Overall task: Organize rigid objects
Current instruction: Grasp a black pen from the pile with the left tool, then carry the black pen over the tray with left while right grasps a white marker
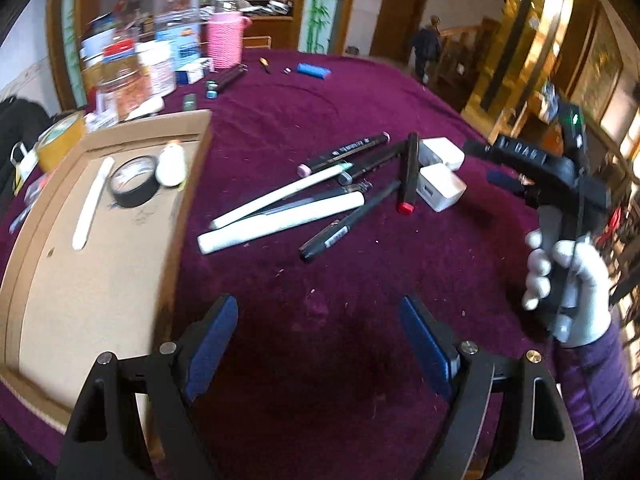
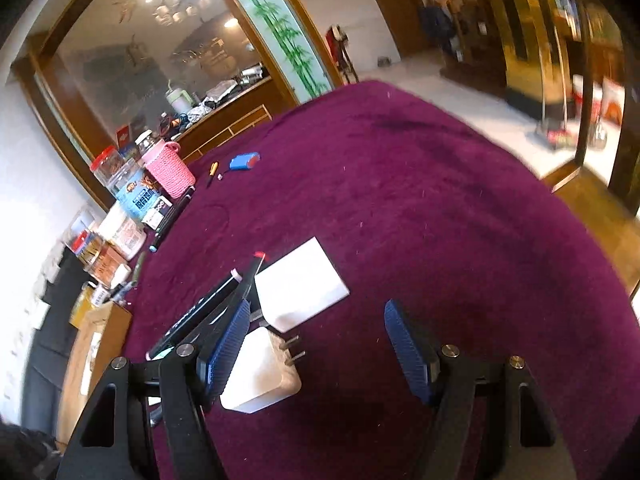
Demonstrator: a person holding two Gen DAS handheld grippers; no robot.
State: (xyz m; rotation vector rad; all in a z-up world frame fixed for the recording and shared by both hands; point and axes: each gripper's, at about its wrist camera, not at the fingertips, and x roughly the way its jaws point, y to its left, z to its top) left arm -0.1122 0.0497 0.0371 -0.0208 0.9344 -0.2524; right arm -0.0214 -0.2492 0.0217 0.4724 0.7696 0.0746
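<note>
**Both grippers spread over the pile of pens and chargers**

From my left wrist camera I see my left gripper (image 1: 320, 340) with its jaws spread wide and nothing between them, only the purple tablecloth (image 1: 360, 92). Ahead lies the loose pile: two long white pens (image 1: 280, 220), several black markers (image 1: 348, 148) and two white chargers (image 1: 440, 188), all touching or crossing. To the left sits the cardboard tray (image 1: 100, 280), holding a roll of black tape (image 1: 134, 186), a white stick (image 1: 92, 204) and a small white object (image 1: 171, 166). A white-gloved hand (image 1: 568, 280) holds my right gripper (image 2: 316, 344) beyond the chargers. Its jaws also stand apart, gripping nothing; the nearer charger (image 2: 260, 376) lies just beside the left pad, prongs pointing between the fingers.
</note>
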